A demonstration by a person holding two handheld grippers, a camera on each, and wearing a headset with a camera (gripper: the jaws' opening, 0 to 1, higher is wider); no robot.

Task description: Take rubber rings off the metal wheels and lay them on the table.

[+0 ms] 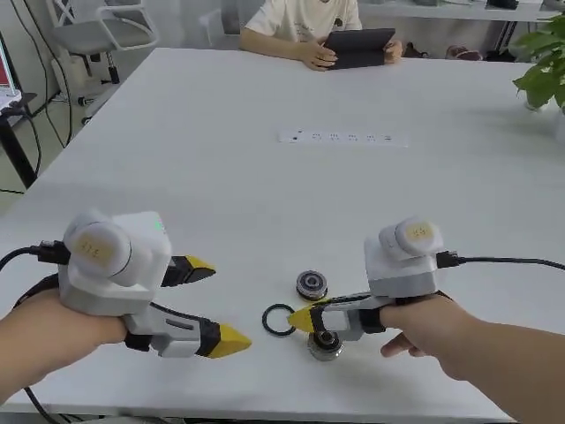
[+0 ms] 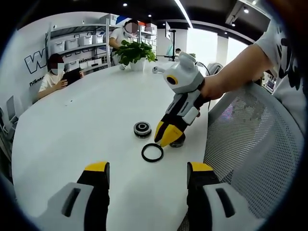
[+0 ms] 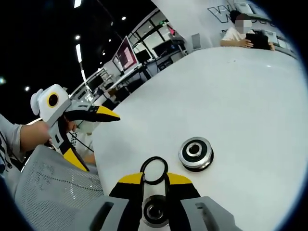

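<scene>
Near the table's (image 1: pixel 265 177) front edge the left gripper (image 1: pixel 215 301) hangs with its jaws spread wide, empty. Just right of it one rubber ring (image 1: pixel 267 320) already lies flat on the top. The right gripper (image 1: pixel 311 321) is clamped on a metal wheel (image 1: pixel 325 346) (it looks bare), so I judge it should next release that one and tackle the second wheel (image 1: pixel 311 284) just behind, still ringed.

One black rubber ring (image 1: pixel 278 320) lies flat on the white table (image 1: pixel 265 177), off any wheel. Just beside it a metal wheel (image 1: pixel 312 284) lies flat, with a dark band around its rim. A second wheel (image 1: pixel 325 344), silver, sits between the jaws of the right gripper (image 1: pixel 300 320), close to the ring
</scene>
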